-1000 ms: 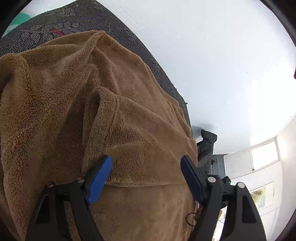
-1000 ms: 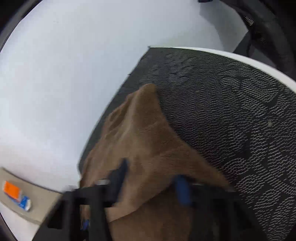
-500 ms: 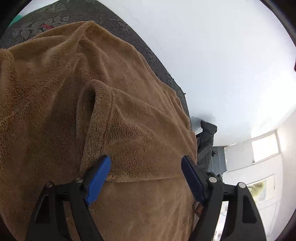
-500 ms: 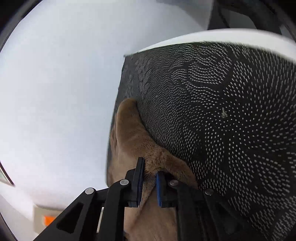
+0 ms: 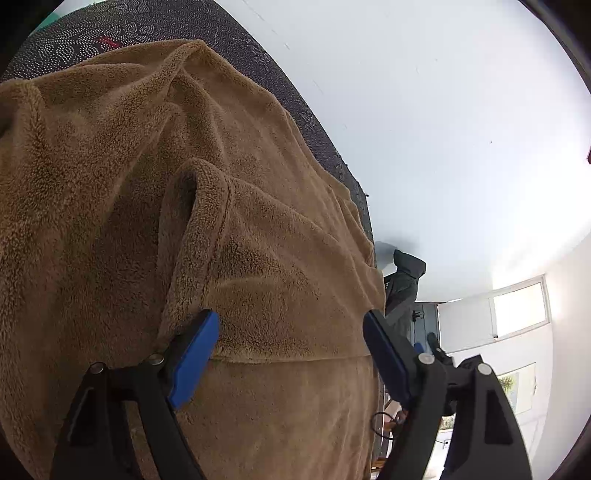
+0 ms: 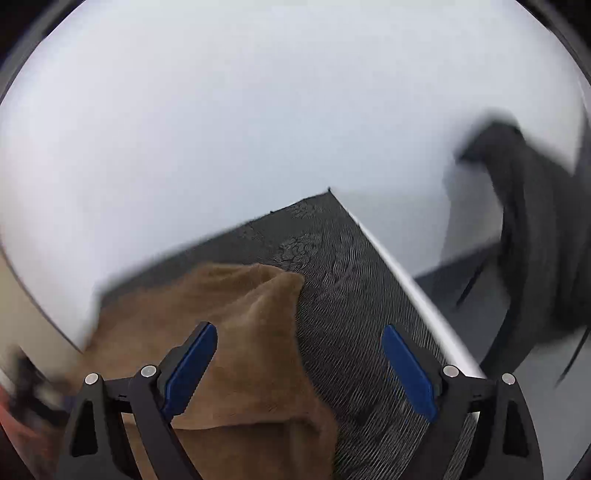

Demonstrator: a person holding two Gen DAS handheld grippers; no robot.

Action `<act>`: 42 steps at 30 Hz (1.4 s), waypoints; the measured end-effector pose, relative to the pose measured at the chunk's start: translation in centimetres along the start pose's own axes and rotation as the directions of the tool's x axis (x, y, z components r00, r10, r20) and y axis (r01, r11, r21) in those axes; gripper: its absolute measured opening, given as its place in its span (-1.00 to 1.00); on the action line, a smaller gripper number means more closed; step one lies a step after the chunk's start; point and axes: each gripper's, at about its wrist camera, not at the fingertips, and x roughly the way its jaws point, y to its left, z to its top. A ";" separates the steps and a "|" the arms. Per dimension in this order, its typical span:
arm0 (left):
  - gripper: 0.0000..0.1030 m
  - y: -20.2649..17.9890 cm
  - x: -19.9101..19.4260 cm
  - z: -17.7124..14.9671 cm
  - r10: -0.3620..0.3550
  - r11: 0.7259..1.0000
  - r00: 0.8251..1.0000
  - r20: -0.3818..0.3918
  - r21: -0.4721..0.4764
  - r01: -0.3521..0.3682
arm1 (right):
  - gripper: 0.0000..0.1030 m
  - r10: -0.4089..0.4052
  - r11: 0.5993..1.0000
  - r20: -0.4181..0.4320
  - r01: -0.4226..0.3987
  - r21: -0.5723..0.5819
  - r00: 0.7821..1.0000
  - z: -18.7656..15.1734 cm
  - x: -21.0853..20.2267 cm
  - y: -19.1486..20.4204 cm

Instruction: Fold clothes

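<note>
A brown fleece garment (image 5: 155, 192) lies rumpled over a dark dotted cloth (image 5: 122, 22) on the table. One folded layer of it ends in a hem just ahead of my left gripper (image 5: 290, 350), which hangs open right above the fleece with nothing between its blue pads. In the right wrist view a corner of the brown fleece garment (image 6: 236, 321) rests on the dark dotted cloth (image 6: 354, 295). My right gripper (image 6: 299, 363) is open above that corner, its left pad (image 6: 190, 363) over the fleece, and it holds nothing.
The dark dotted cloth ends at a corner (image 6: 328, 194) with a white table rim (image 6: 417, 291) beside it. A dark hanging garment (image 5: 404, 284) and a window (image 5: 517, 308) are beyond the table. A blurred dark shape (image 6: 535, 240) is at the right.
My right gripper was shut on the fleece corner half a second ago; now it is open and the corner lies on the cloth. The left gripper has barely moved.
</note>
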 end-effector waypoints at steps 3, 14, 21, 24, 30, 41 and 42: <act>0.63 0.0 0.1 0.1 0.003 1.000 1.000 0.002 -0.003 -0.003 | 0.73 -0.048 0.987 -0.071 0.036 -0.156 0.996 1.2 5.8 2.5; 0.63 -0.3 1.2 0.5 0.002 1.000 1.000 -0.022 0.011 -0.002 | -0.38 -0.078 0.989 -0.265 0.041 -0.145 0.961 -1.0 12.0 1.6; 0.64 -0.5 2.0 0.9 0.001 1.000 0.999 -0.040 0.021 0.000 | -0.47 -0.123 0.990 -0.235 0.103 -0.097 0.964 -1.3 9.7 -1.7; 0.64 -0.3 1.2 1.1 -0.016 1.000 0.999 -0.028 0.005 0.016 | 0.00 -0.061 0.994 -0.173 0.044 -0.098 0.983 -1.0 7.2 -1.1; 0.64 -0.3 -1.7 1.8 0.025 1.000 0.997 0.072 0.014 -0.026 | 0.88 0.021 0.981 -0.075 -0.036 -0.193 0.997 -1.4 3.2 1.7; 0.63 0.0 -0.5 4.0 0.196 0.979 0.979 0.055 0.052 -0.198 | 0.88 0.122 0.979 -0.094 -0.136 -0.152 0.988 -4.0 1.0 2.7; 0.63 -0.1 -0.1 4.3 0.214 0.974 0.976 0.050 0.058 -0.217 | 0.88 0.126 0.979 -0.096 -0.139 -0.146 0.987 -4.2 1.6 2.6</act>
